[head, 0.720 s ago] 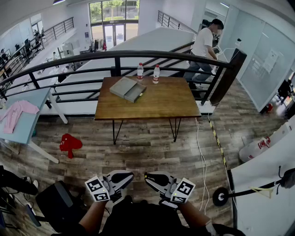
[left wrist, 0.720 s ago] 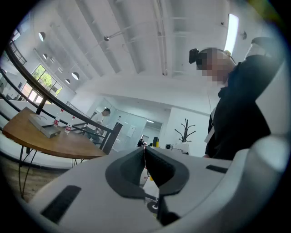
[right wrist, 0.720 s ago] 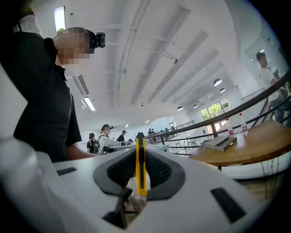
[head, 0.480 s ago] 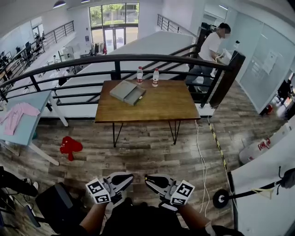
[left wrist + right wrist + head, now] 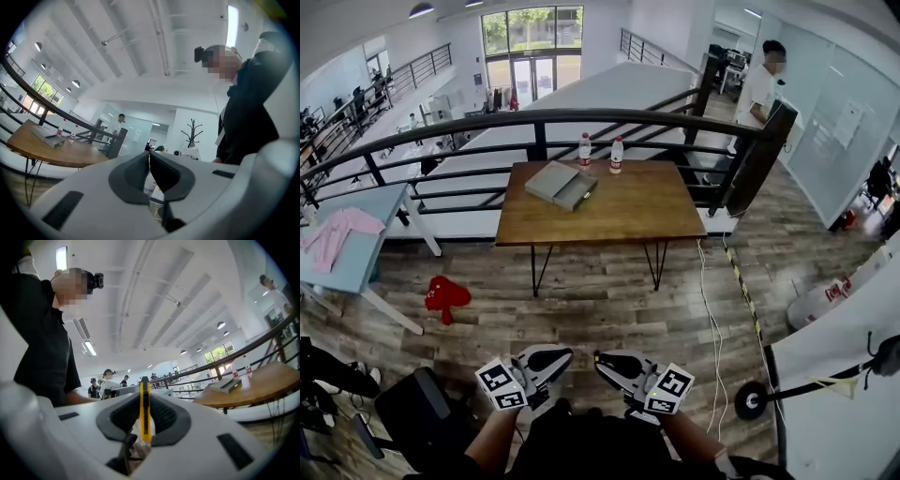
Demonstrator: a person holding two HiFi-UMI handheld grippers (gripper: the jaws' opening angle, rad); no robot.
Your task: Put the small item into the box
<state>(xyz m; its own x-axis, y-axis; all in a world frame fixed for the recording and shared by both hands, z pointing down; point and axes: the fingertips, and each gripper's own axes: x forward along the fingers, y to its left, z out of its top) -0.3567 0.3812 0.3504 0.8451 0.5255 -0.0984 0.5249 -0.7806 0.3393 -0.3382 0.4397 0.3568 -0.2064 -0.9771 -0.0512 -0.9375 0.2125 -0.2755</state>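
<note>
Only the bystander in the white shirt (image 5: 761, 89) has moved, walking further off beyond the railing. The flat grey box (image 5: 561, 183) on the brown wooden table (image 5: 628, 211) stays well apart from both grippers, so delivery, I judge, has not begun. The right gripper (image 5: 602, 358) clamps a slim yellow utility knife (image 5: 145, 413) narrowly; the left gripper (image 5: 562, 354) is closed and empty.

The head camera looked steeply down from well back at the wooden table (image 5: 609, 202). Cameras on the left gripper (image 5: 555, 357) and right gripper (image 5: 607, 361) sat close behind their jaws, facing level, both catching that distant table.
</note>
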